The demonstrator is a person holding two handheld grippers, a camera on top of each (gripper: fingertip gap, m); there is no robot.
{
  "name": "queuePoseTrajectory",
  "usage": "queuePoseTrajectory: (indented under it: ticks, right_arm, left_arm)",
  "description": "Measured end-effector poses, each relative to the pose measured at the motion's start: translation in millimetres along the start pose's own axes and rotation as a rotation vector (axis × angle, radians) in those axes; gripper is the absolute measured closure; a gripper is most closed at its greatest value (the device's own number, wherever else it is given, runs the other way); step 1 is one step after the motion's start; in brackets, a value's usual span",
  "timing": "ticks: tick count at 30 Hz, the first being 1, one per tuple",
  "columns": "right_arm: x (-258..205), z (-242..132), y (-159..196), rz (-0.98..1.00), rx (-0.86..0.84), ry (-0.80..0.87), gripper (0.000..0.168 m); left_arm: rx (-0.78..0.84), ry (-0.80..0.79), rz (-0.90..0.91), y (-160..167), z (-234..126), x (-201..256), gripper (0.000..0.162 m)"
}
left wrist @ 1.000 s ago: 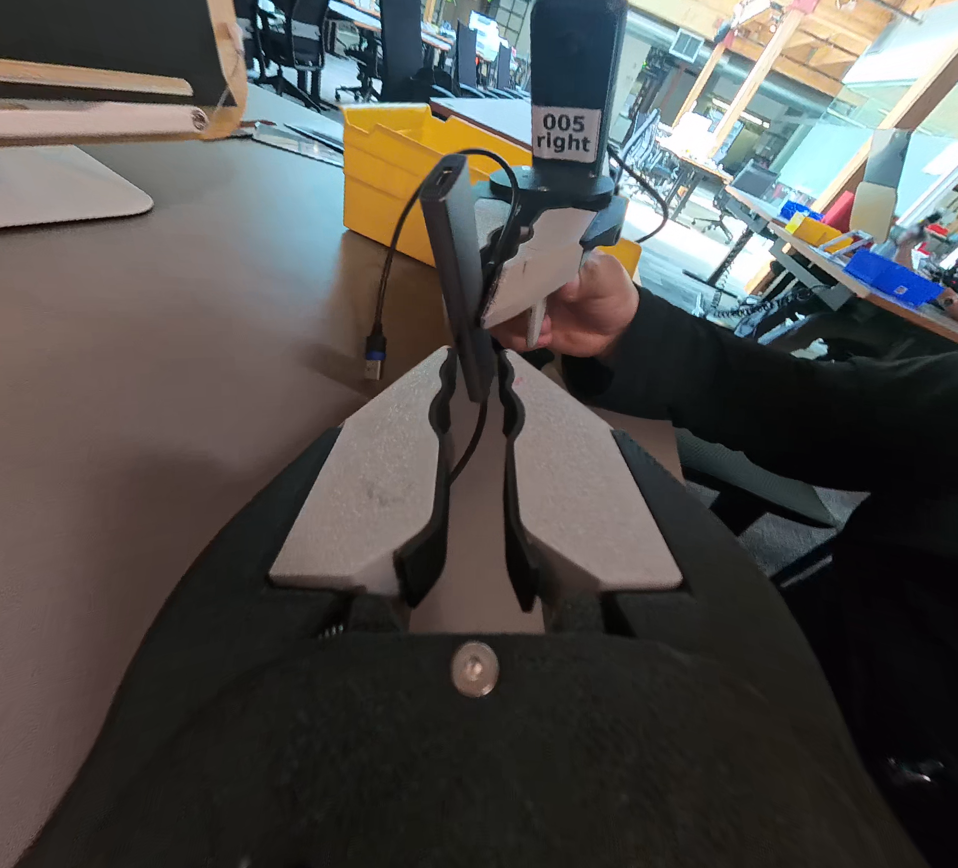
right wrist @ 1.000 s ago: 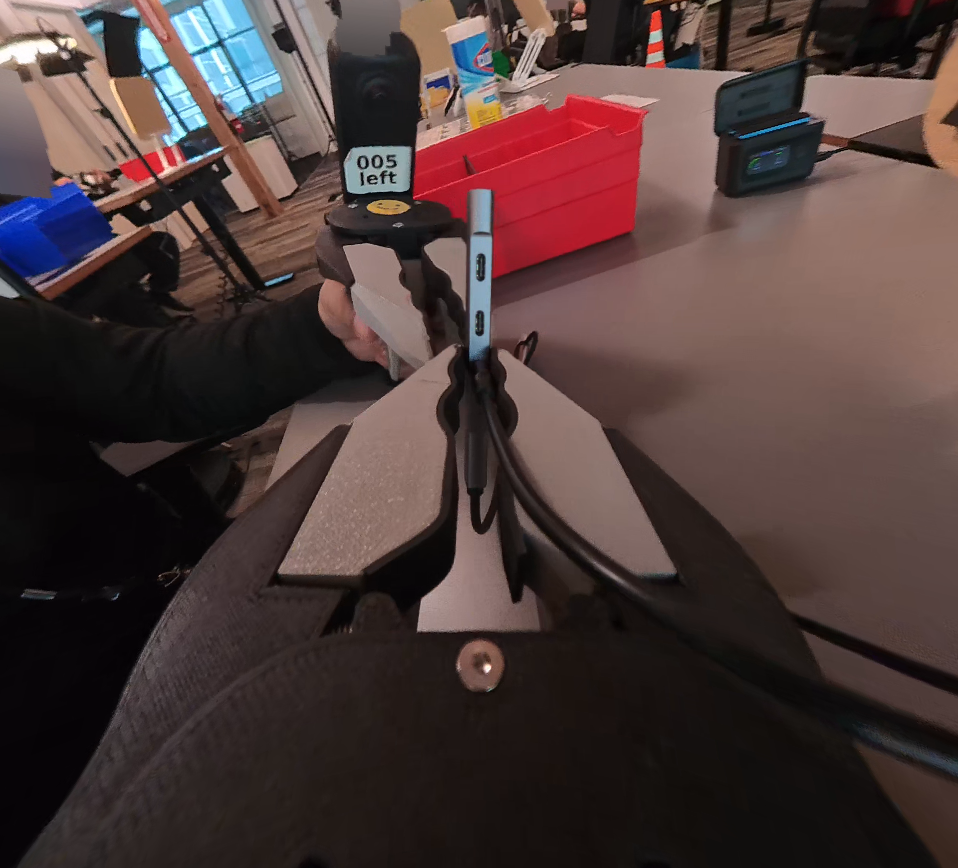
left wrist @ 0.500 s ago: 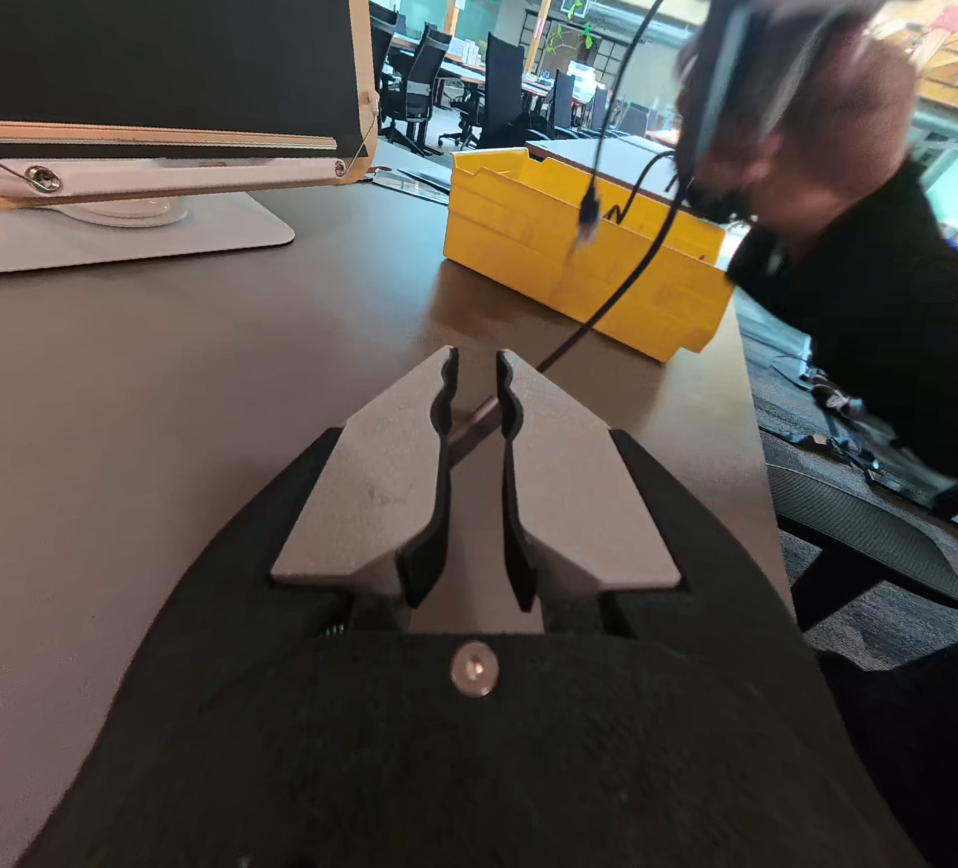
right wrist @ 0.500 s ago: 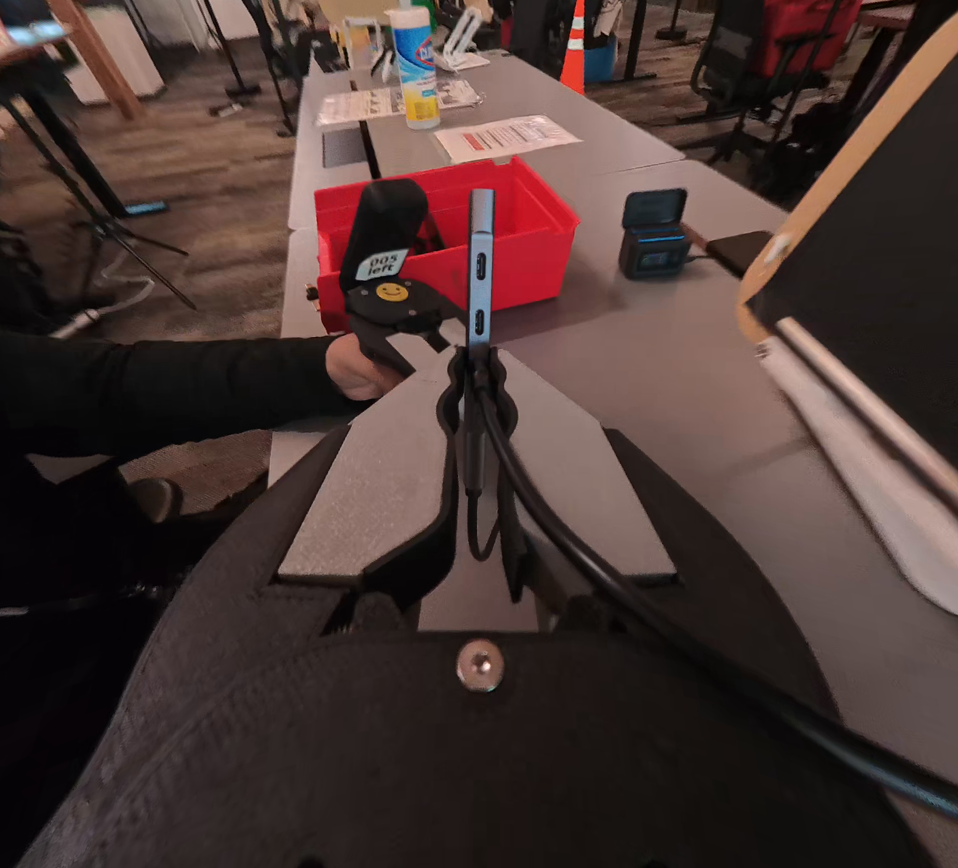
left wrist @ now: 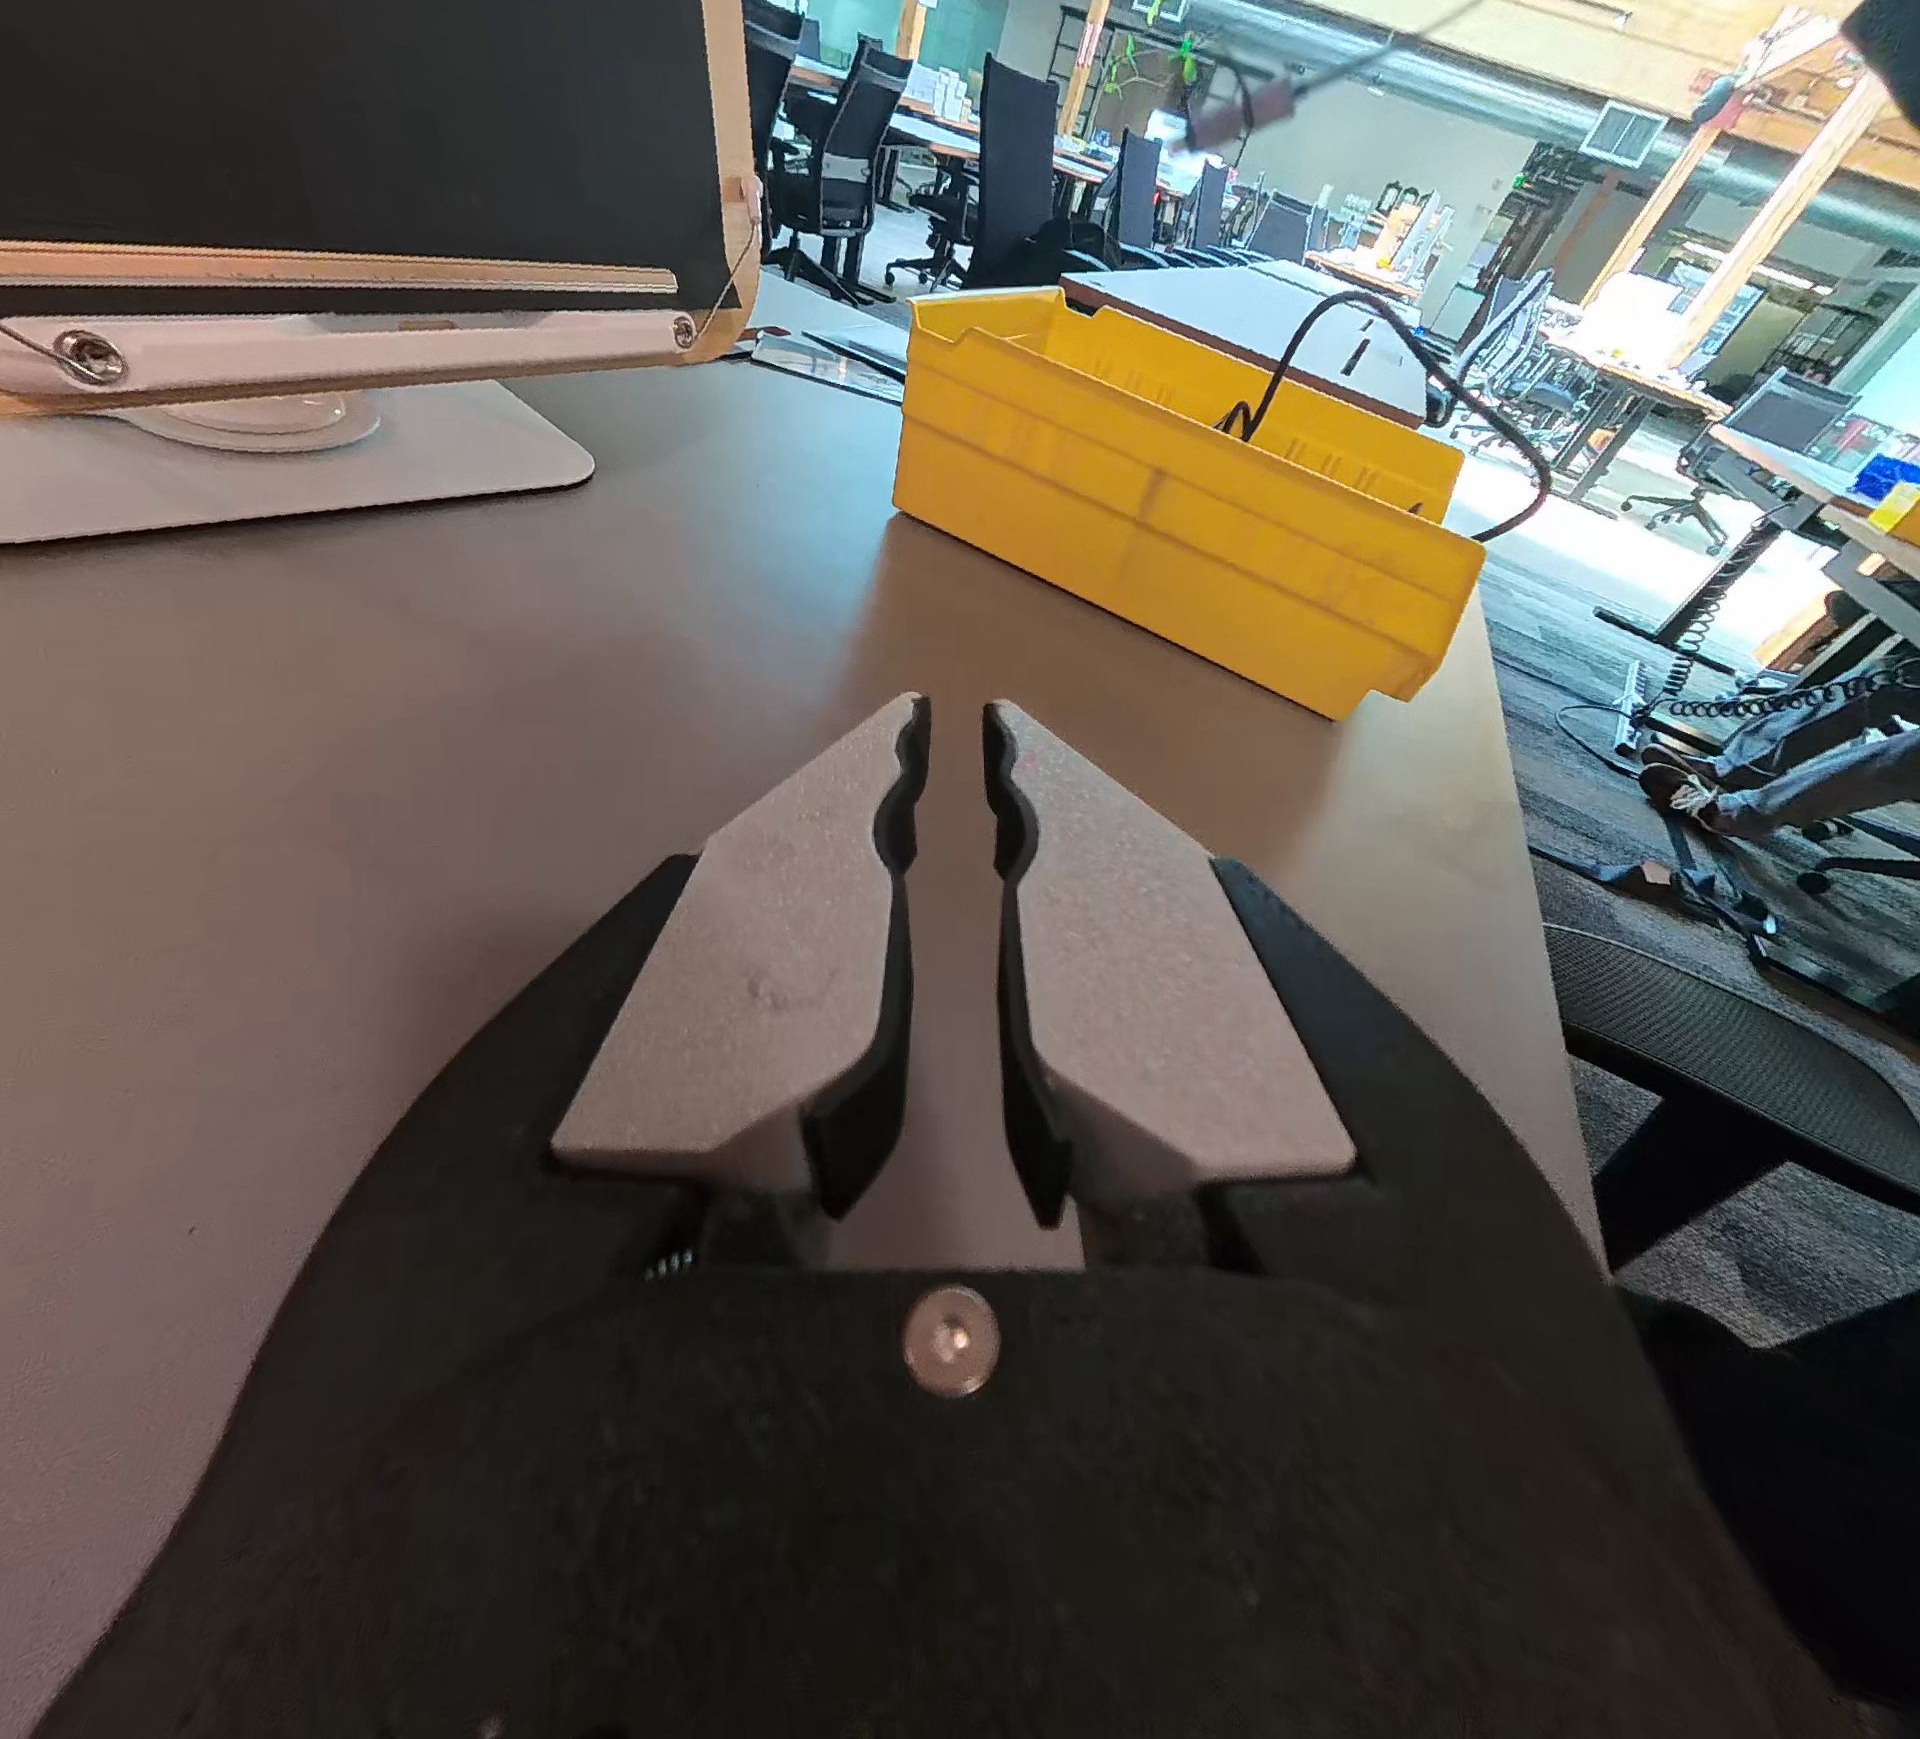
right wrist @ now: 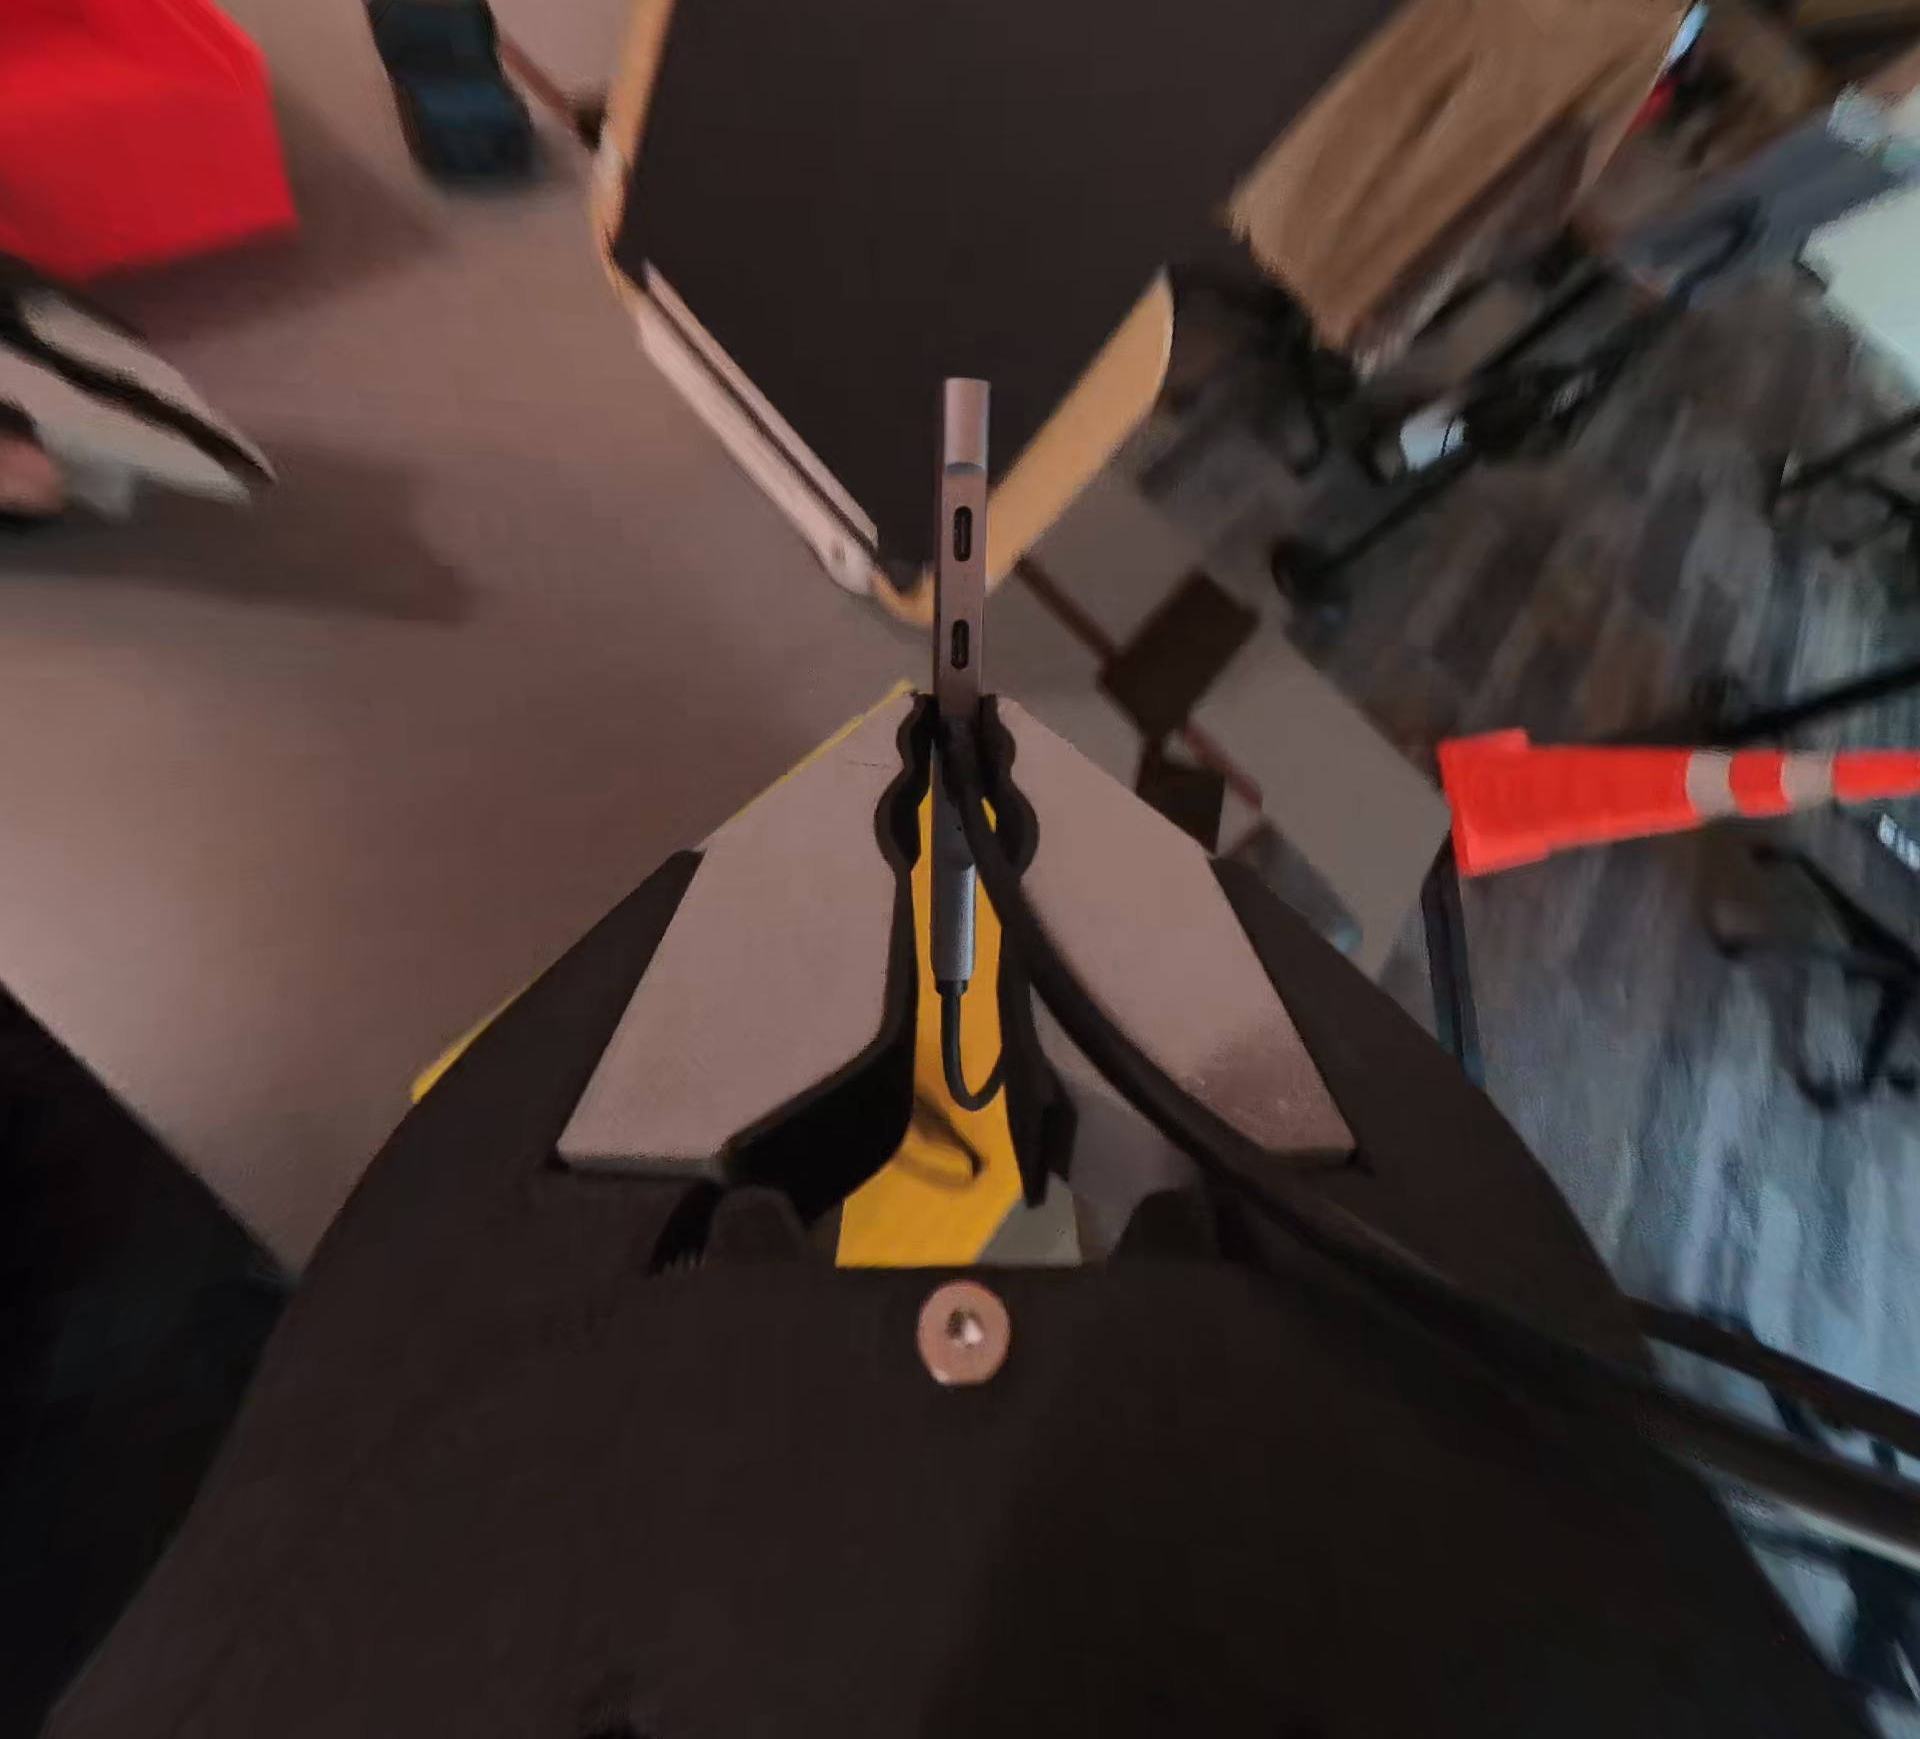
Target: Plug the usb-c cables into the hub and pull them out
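While the right gripper (right wrist: pixel 958 713) is clamping the hub (right wrist: pixel 962 546) upright, both visible ports are showing empty. The left gripper (left wrist: pixel 954 733) is hovering over the table (left wrist: pixel 416 754), jaws slightly apart, holding nothing. A cable (left wrist: pixel 1351 339) is trailing from the yellow bin (left wrist: pixel 1174 505); the unplugging appears done.

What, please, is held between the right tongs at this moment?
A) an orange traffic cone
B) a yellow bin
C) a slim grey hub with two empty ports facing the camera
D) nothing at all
C: in the right wrist view the right tongs are shut on the slim grey hub, whose two oval ports face the camera unplugged.
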State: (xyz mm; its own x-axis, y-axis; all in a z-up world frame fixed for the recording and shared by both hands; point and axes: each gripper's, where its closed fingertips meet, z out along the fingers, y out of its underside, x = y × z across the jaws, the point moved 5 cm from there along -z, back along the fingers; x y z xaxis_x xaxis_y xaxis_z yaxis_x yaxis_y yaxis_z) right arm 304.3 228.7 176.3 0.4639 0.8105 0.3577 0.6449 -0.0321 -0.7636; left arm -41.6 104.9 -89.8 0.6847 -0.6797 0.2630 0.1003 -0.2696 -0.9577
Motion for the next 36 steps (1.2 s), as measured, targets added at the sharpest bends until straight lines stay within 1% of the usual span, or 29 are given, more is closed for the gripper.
queuePoseTrajectory:
  ticks: [2, 6, 8, 9, 11, 12, 13, 15, 16, 17, 18, 19, 21, 23, 24, 28, 30, 32, 34, 36]
  right_arm:
    - [-4.7, 11.3, 39.6, 0.019, -0.161, -0.068, 0.163]
    - [-40.7, 41.9, 119.3, 0.132, -0.466, -0.332, 0.163]
    - [-61.8, 65.7, 154.3, 0.212, -0.573, -0.445, 0.162]
    - [-70.1, 79.5, 166.8, 0.249, -0.593, -0.477, 0.162]
    - [-89.5, 102.6, 167.1, 0.391, -0.509, -0.624, 0.162]
    - [-93.0, 112.7, 170.6, 0.435, -0.512, -0.636, 0.161]
    - [-95.7, 120.6, 184.2, 0.42, -0.595, -0.617, 0.161]
    - [-107.3, 128.4, 220.4, 0.386, -0.837, -0.627, 0.158]
    - [-112.3, 130.9, 233.6, 0.403, -0.936, -0.639, 0.152]
    - [-116.6, 131.9, 238.9, 0.436, -1.001, -0.666, 0.149]
    - [-118.7, 132.0, 237.2, 0.474, -1.013, -0.674, 0.148]
    - [-117.7, 130.1, 233.4, 0.473, -1.004, -0.666, 0.152]
    - [-111.0, 120.4, 224.0, 0.436, -1.004, -0.64, 0.155]
    - [-93.7, 108.4, 216.6, 0.369, -1.012, -0.531, 0.138]
    - [-85.2, 100.8, 212.5, 0.343, -1.011, -0.483, 0.134]
    - [-56.1, 65.0, 202.2, 0.295, -0.993, -0.292, 0.124]
    - [-42.8, 45.3, 199.7, 0.276, -0.943, -0.164, 0.126]
    - [-40.9, 28.5, 193.9, 0.293, -0.814, -0.091, 0.126]
    - [-56.0, 15.5, 184.3, 0.324, -0.618, -0.104, 0.125]
    - [-83.4, 5.1, 172.4, 0.332, -0.389, -0.155, 0.124]
  left_arm:
    - [-0.004, 0.001, -0.003, 0.9, 0.6, -0.2, 0.155]
    - [-0.021, -0.001, -0.002, 3.3, 2.8, -0.7, 0.155]
    - [-0.026, -0.002, 0.0, 4.5, 3.5, -0.9, 0.155]
    - [-0.03, -0.001, -0.001, 5.2, 4.0, -1.0, 0.155]
    - [-0.04, -0.001, -0.003, 7.2, 5.1, -1.4, 0.155]
    - [-0.046, -0.001, -0.003, 8.2, 5.6, -1.4, 0.155]
    - [-0.052, -0.002, -0.002, 9.3, 6.0, -1.4, 0.155]
    - [-0.061, -0.005, 0.002, 10.9, 6.5, -1.6, 0.155]
    - [-0.063, -0.005, 0.002, 11.2, 6.5, -1.7, 0.155]
    - [-0.061, -0.004, 0.002, 10.8, 6.5, -1.6, 0.156]
    - [-0.058, -0.003, 0.001, 10.4, 6.5, -1.7, 0.156]
    - [-0.057, -0.001, 0.0, 10.2, 6.6, -1.7, 0.156]
    - [-0.059, 0.0, -0.001, 10.4, 7.1, -1.6, 0.156]
    - [-0.065, 0.001, 0.001, 11.2, 7.9, -1.5, 0.155]
    - [-0.066, 0.001, 0.002, 11.4, 8.1, -1.2, 0.155]
    - [-0.063, 0.006, 0.005, 11.2, 7.9, 0.0, 0.153]
    - [-0.074, 0.008, 0.01, 12.4, 8.6, 1.1, 0.15]
    - [-0.093, -0.011, 0.043, 15.2, 9.8, 2.2, 0.145]
    - [-0.106, -0.031, 0.092, 17.3, 11.0, 7.3, 0.136]
    - [-0.11, -0.04, 0.112, 20.2, 8.1, 18.6, 0.124]
